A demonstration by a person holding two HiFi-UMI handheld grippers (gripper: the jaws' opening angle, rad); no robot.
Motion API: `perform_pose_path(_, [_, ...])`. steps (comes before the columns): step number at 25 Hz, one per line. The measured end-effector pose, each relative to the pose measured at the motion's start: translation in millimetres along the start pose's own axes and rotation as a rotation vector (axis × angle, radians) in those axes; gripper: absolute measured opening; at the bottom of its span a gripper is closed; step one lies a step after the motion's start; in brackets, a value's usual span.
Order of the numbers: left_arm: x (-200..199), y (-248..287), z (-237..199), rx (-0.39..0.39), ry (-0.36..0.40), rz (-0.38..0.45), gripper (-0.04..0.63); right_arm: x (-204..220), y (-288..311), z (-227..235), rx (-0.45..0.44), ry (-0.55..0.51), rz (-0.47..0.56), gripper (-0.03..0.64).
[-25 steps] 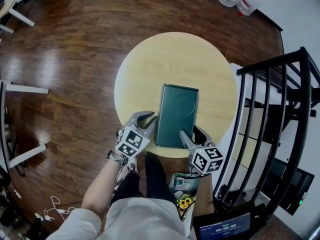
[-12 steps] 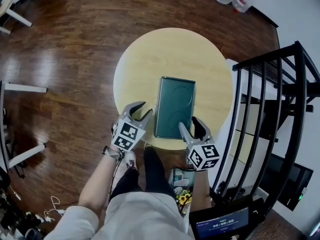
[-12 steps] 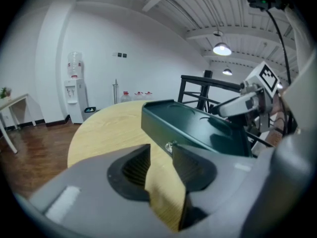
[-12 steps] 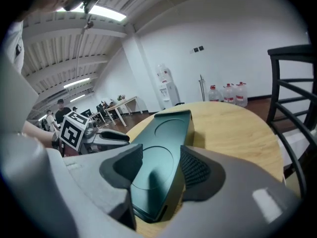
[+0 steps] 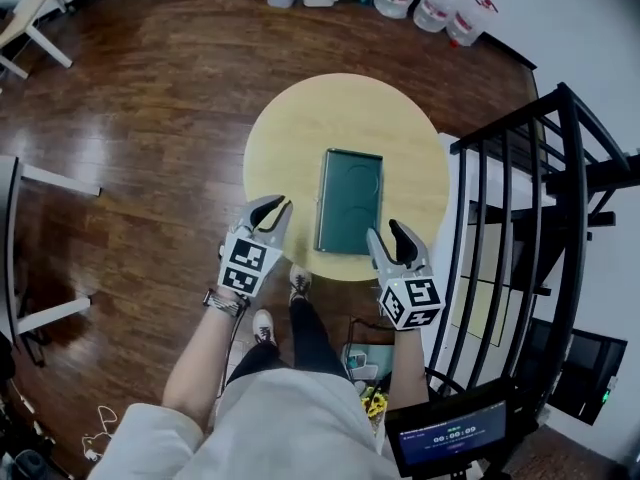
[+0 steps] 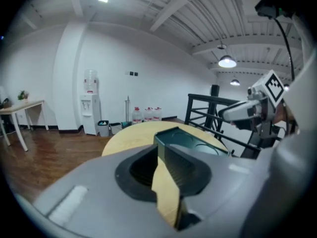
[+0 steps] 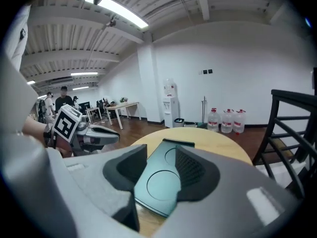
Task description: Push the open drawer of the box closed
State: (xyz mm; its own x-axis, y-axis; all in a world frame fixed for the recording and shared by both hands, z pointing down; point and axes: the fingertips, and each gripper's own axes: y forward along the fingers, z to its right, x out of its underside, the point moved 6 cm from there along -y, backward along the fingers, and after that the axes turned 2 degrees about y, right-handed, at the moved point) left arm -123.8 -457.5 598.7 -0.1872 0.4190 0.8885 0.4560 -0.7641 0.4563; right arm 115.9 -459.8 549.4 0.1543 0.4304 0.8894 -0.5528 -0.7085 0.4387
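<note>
Nearest me, the left gripper point(image 5: 273, 205) hovers at the near edge of the round desk point(image 5: 300, 128). Its jaws are closing, with only a narrow gap left, and through that gap I see bare desk top; nothing is between them. The right gripper point(image 5: 385, 230) hangs level with it at the same near edge. Its jaws stand well apart and are also closing, with nothing gripped.

The green box point(image 5: 349, 200) lies flat on the desk between the 2 grippers and just ahead of them, its long side running away from me. Its near end is just right of the left gripper and just ahead-left of the right gripper. Neither gripper touches it. I cannot tell from here whether its drawer is in or out.

Right of the right gripper stands a black railing point(image 5: 520, 218). Far beyond both grippers, past the desk, water bottles point(image 5: 440, 8) stand on the wooden floor point(image 5: 130, 98).
</note>
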Motion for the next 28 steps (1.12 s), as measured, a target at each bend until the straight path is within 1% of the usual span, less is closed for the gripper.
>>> perform_pose_path(1, [-5, -7, 0, -0.003, 0.003, 0.019, 0.045, -4, -5, -4, 0.011, -0.012, 0.007, 0.159])
perform_pose_path(3, [-14, -21, 4, 0.007, 0.006, 0.052, 0.012, -10, -15, -12, 0.030, -0.027, 0.030, 0.137])
perform_pose_path(5, [-22, -34, 10, 0.029, 0.027, 0.081, 0.008, -18, -28, -19, 0.052, -0.045, 0.056, 0.122])
perform_pose_path(7, [-31, -46, 16, 0.039, 0.057, 0.105, 0.008, -29, -41, -27, 0.069, -0.065, 0.088, 0.086])
perform_pose_path(10, [-49, -66, 23, 0.031, 0.058, 0.147, 0.008, -45, -62, -37, 0.087, -0.086, 0.140, 0.057])
perform_pose_path(12, [-60, -84, 30, 0.028, 0.059, 0.180, 0.008, -53, -78, -47, 0.103, -0.091, 0.164, 0.050])
perform_pose_path(13, [-63, -93, 35, 0.034, 0.071, 0.194, 0.008, -56, -85, -53, 0.108, -0.094, 0.176, 0.041])
perform_pose_path(17, [-84, -122, 46, 0.052, 0.164, 0.264, 0.008, -70, -110, -74, 0.124, -0.131, 0.230, 0.014])
perform_pose_path(22, [-107, -166, 51, 0.049, 0.210, 0.357, 0.008, -76, -139, -102, 0.160, -0.132, 0.285, 0.003])
perform_pose_path(26, [-115, -201, 68, 0.051, 0.293, 0.388, 0.008, -79, -169, -121, 0.180, -0.112, 0.306, 0.003])
perform_pose_path(28, [-116, -216, 77, 0.062, 0.300, 0.403, 0.008, -80, -184, -128, 0.191, -0.099, 0.322, 0.003])
